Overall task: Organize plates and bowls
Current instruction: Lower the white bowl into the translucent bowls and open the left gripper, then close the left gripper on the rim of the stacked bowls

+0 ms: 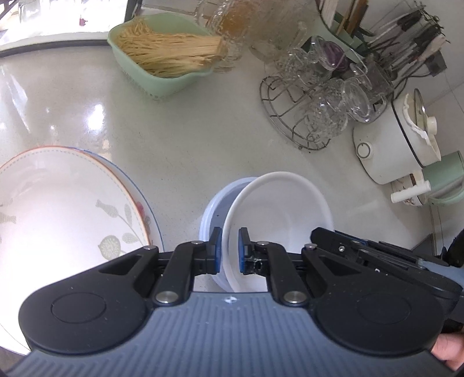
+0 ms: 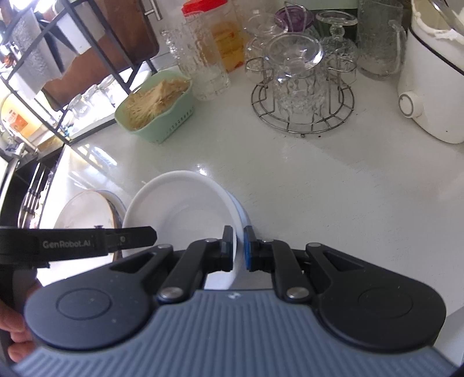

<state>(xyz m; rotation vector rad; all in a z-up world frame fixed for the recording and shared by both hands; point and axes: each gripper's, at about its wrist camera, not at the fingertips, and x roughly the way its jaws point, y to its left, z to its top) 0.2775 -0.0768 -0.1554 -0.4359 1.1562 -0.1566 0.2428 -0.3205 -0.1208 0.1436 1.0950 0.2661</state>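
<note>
white bowl [image 1: 278, 208] tilted in blue-rimmed bowl [image 1: 213, 208], plates [image 1: 63, 203] stacked nearby

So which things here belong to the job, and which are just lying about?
Job: white bowl, blue bowl under it, plates, left gripper, right gripper.
Lying about: noodle basket, glass rack, cooker, jar.

White bowl [image 1: 290, 208] plain, no pattern; bowl beneath [image 1: 213, 203] pale blue, grey-blue inside. Top plate [image 1: 58, 203] white, orange rim line, dotted ring inside it, grey-green leaf-and-seedpod motif; plate under it [image 1: 136, 185] blue-edged with red flower patch. Left hand-held gripper [image 1: 229, 250] black, blue pads, grey ribbed body; right hand-held gripper [image 2: 238, 248] same colours, white lettering on black strap. Counter [image 2: 319, 179] glossy off-white, faint speckle. Basket [image 1: 162, 82] mint green, pale yellow noodles inside. Cooker [image 1: 385, 145] white. Kettle [image 1: 446, 177] pale green. Jar lid [image 2: 204, 5] red
</note>
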